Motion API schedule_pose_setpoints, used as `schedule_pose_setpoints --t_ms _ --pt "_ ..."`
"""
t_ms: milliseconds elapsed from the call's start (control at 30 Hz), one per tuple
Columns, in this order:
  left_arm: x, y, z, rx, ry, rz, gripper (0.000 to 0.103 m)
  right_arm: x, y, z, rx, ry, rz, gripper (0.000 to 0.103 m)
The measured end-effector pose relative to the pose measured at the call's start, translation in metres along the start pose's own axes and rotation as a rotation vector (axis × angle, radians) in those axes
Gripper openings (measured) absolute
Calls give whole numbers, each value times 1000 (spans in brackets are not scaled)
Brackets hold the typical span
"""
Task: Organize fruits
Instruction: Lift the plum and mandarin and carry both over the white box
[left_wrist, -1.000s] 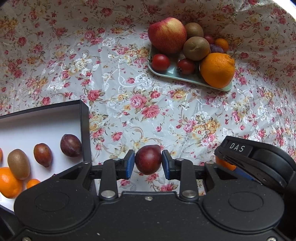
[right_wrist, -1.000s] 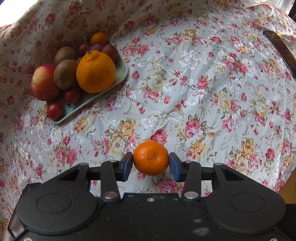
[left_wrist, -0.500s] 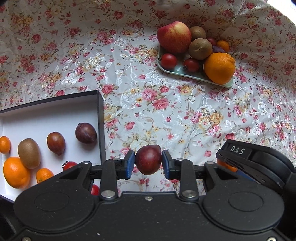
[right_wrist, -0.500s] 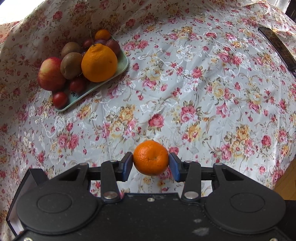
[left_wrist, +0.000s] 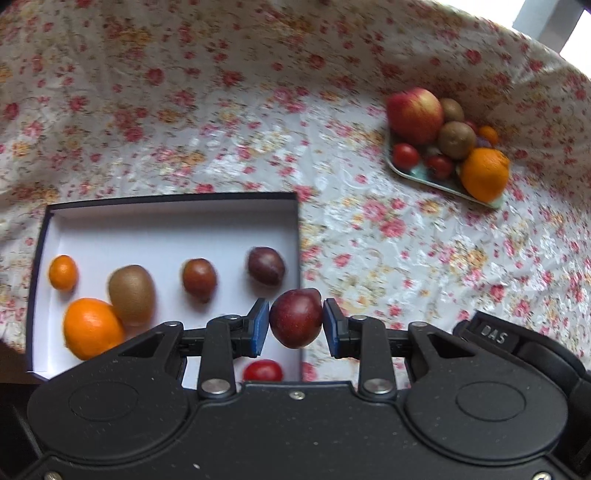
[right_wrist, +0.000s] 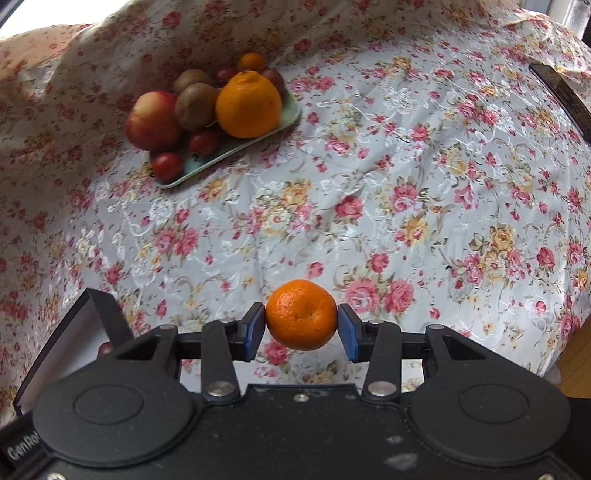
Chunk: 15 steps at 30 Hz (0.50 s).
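In the left wrist view, the left gripper (left_wrist: 295, 324) has its fingers closed on a plum (left_wrist: 295, 322), which hangs over the right wall of the box (left_wrist: 173, 236). To place it well, I would move left past the wall, then lower beside the other plum (left_wrist: 266, 265) (free floor there).

In the right wrist view, the right gripper (right_wrist: 301, 330) pinches a mandarin (right_wrist: 301, 314) above the flowered cloth (right_wrist: 406, 184), far from the tray (right_wrist: 288, 114).

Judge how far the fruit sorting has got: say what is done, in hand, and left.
Done: six fruits lie in the box. In hand: left gripper grips a plum; right gripper grips a mandarin. Left: the tray holds more fruit.
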<state>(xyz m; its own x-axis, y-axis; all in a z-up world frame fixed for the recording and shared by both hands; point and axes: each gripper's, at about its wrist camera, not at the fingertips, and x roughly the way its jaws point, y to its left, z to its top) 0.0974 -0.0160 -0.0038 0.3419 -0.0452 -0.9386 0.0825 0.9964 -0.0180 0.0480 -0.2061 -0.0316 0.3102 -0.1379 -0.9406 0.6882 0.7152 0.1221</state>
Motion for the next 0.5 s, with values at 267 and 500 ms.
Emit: schedule_pose_setpoints --t_ms 267,500 --pt "-9 59 18 -103 -60 79 40 -14 43 -17 -70 -41 99 45" --pt "-4 108 21 -209 -53 110 40 -30 86 -40 -160 -79 215 45"
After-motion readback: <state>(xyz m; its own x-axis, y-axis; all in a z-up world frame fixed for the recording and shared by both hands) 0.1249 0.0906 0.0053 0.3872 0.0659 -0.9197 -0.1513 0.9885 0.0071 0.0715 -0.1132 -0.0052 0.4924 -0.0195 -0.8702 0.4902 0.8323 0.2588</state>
